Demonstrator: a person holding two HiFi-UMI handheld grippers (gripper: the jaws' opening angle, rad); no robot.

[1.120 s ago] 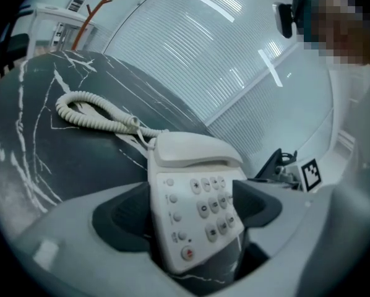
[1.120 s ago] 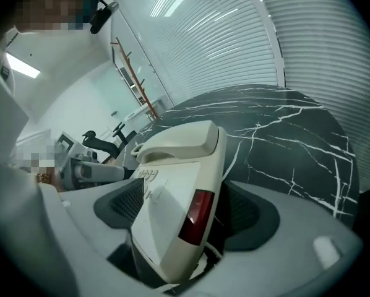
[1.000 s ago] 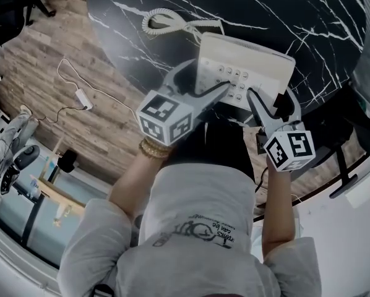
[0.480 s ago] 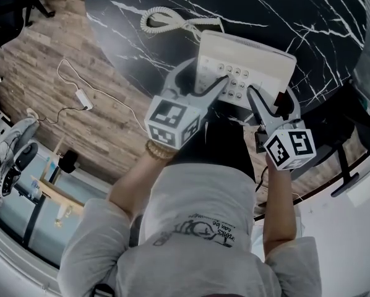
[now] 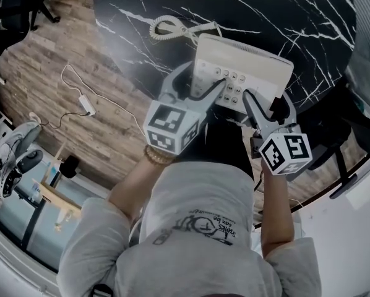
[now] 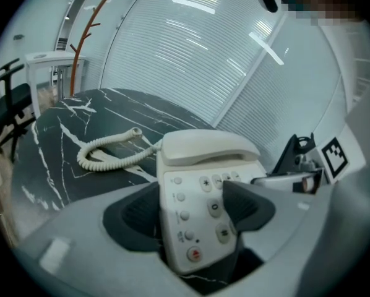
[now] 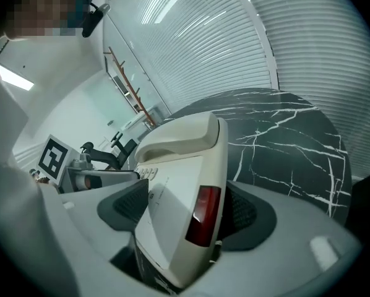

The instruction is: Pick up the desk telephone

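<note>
as both tools clamp it from the person's side, the desk telephone [image 5: 247, 64] sits over the near edge of the black, white-veined desk [image 5: 296, 17]. item: cream body, handset [image 6: 206, 147] seated in the cradle along the far end, keypad [image 5: 231, 85] facing up, dark red window [image 7: 202, 212] on the right side wall. its near end looks clear of the desk; whether the far end touches the top cannot be told. left tool [image 5: 205, 78]: jaws have just been closing and press on the near left corner of the telephone, one pad against the left side edge, the other on the keypad face. right tool [image 5: 265, 101]: jaws spread wide yet tight on the near right corner, one pad on the top face, the other against the side wall beside the red window. each tool carries its marker cube, left cube [image 5: 171, 127] and right cube [image 5: 286, 153], held just above the person's grey shirt [image 5: 197, 228]. coiled cord [image 5: 166, 28]: cream, lying loose on the desk to the far left of the telephone, one end running to the body. beaded bracelet [image 5: 157, 156] on the left wrist. wood-plank floor [image 5: 61, 48] beside the desk, with a thin white cable [image 5: 86, 104] lying on it.
</note>
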